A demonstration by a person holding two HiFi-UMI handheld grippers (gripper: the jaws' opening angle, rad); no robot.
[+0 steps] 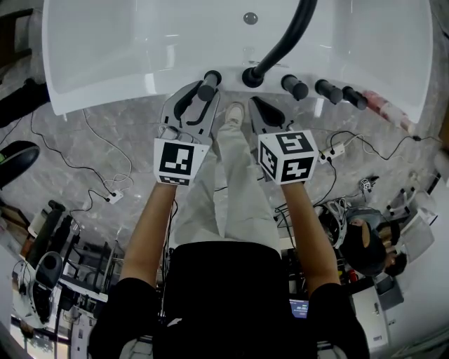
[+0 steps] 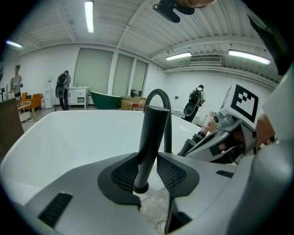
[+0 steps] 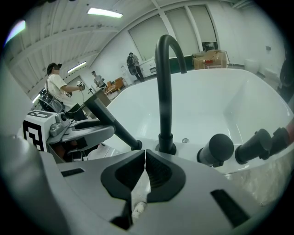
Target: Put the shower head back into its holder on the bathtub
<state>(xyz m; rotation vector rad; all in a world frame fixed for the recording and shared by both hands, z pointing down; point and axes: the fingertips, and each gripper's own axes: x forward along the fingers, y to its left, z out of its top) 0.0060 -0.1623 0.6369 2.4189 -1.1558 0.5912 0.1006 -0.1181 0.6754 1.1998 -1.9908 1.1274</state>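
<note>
The person's bare forearms reach forward over light trousers and a pale shoe, above a grey marbled floor with thin cables trailing across it. Each hand carries tongs with a cube of black-and-white square markers on top.

The left tongs are clamped on the black cylindrical shower head. Its shaft stands between the two ribbed pads and both press on it. The shower head leans slightly, and its lower end meets a small black round holder on the near rim of the white bathtub. How deep it sits there cannot be told.

Just beside them, the right tongs are pressed together with nothing between them. They point down at the rim in front of the black curved tap spout.

The spout's base stands on the rim just right of the shower head. Further right along the rim sit three black stubby tap handles in a row.

Beyond the rim the tub's white basin opens out, with a round metal fitting on its far side.
</note>
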